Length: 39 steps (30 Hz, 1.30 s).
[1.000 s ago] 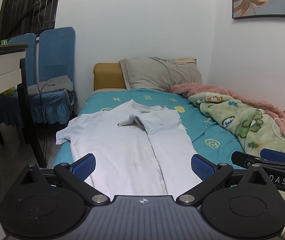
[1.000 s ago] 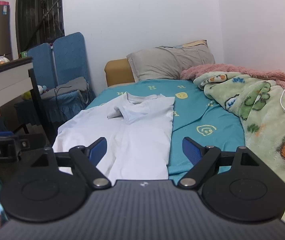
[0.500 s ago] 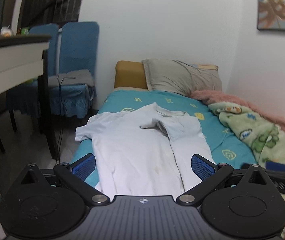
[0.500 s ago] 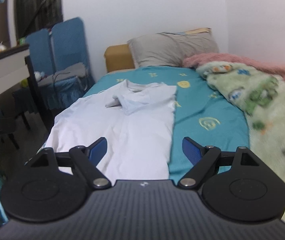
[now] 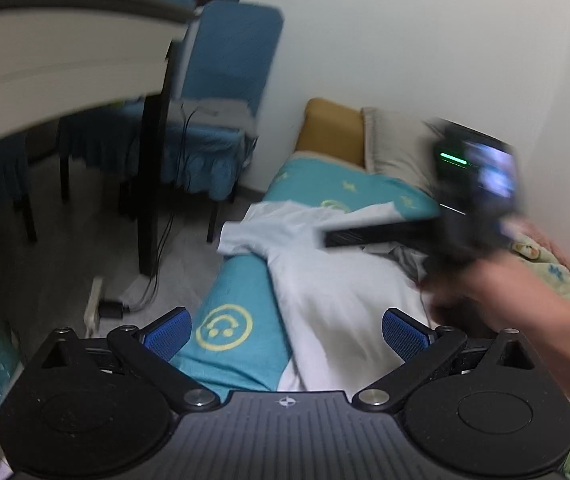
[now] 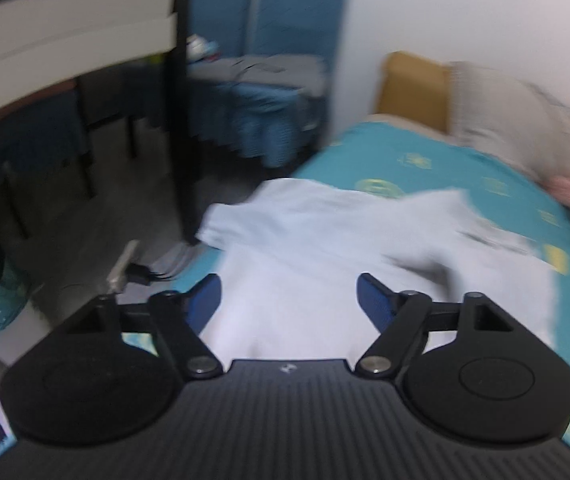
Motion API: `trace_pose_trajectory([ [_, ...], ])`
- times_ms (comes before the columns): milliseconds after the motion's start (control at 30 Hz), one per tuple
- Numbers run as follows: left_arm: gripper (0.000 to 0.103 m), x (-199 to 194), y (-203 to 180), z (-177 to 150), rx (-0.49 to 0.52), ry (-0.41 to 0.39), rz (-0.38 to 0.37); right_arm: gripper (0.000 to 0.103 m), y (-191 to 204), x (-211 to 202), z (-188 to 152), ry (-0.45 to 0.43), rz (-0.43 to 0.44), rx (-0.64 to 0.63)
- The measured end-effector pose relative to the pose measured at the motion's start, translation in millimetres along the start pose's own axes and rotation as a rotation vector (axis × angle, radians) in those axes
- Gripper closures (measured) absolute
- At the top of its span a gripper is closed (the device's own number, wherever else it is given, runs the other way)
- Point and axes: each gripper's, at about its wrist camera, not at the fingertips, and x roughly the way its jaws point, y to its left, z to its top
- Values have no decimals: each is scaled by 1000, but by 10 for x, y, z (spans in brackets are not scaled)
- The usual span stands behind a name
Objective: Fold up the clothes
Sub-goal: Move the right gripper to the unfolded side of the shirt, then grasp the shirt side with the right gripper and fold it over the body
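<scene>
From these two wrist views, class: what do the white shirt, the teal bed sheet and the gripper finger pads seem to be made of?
White shirt: soft matte fabric, probably cotton knit; it drapes and creases over the bed edge.
Teal bed sheet: thin matte printed cloth, with yellow smiley prints; the fibre is unclear.
Finger pads: blue, finely ribbed, likely rubber or textured plastic, on matte black plastic-looking arms.

The left gripper (image 5: 285,330) was wide open over the bed (image 5: 225,320). A white shirt (image 5: 325,276) lay on the bed. A hand (image 5: 485,296) held the blurry right gripper (image 5: 425,232) above the shirt. A blue chair (image 5: 225,80) stood beside the bed.
</scene>
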Motion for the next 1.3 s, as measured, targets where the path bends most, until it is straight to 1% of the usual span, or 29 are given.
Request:
trace_pose_trajectory([
  [100,0,143,102,22,-19,28,-15,29,396,610,216,30,-8,-123],
  [167,0,241,177,20,-34,38,-5,29,557,966,284,47,11,-166],
  [267,0,402,315,7,-103,69,10,30,750,1442,347,73,42,-216],
  [333,0,482,385,5,-150,88,5,33,849,1706,349,101,48,-252],
  [400,0,545,424,15,-179,104,-7,34,930,1922,344,130,40,-288],
  [500,0,569,403,-6,-172,105,-49,36,1015,2123,318,158,22,-334],
  [567,0,605,384,-35,-155,102,-39,50,1056,2169,308,150,-14,-363],
  [600,0,630,376,-46,-154,108,-29,76,1044,2159,319,144,-34,-354],
  [633,0,652,367,-52,-159,112,-25,97,1026,2143,332,137,-54,-340],
  [667,0,663,365,-54,-170,111,-25,95,1001,2106,352,123,-56,-311],
  [700,0,658,360,-60,-176,105,-24,100,975,2035,375,96,-67,-293],
  [800,0,617,327,-83,-173,69,-16,100,834,1744,436,7,-102,-252],
  [933,0,538,281,-100,-164,23,-15,100,453,1251,560,-106,-150,-165],
  [1000,0,502,251,-97,-165,11,-13,100,196,969,599,-159,-179,-97],
  [1133,0,431,193,-66,-174,-9,-18,100,-325,633,507,-168,-168,22],
  [1233,0,377,125,-37,-150,-24,-17,100,-715,388,433,-172,-158,110],
  [1300,0,361,87,-36,-125,-31,-6,98,-773,379,383,-156,-135,103],
])
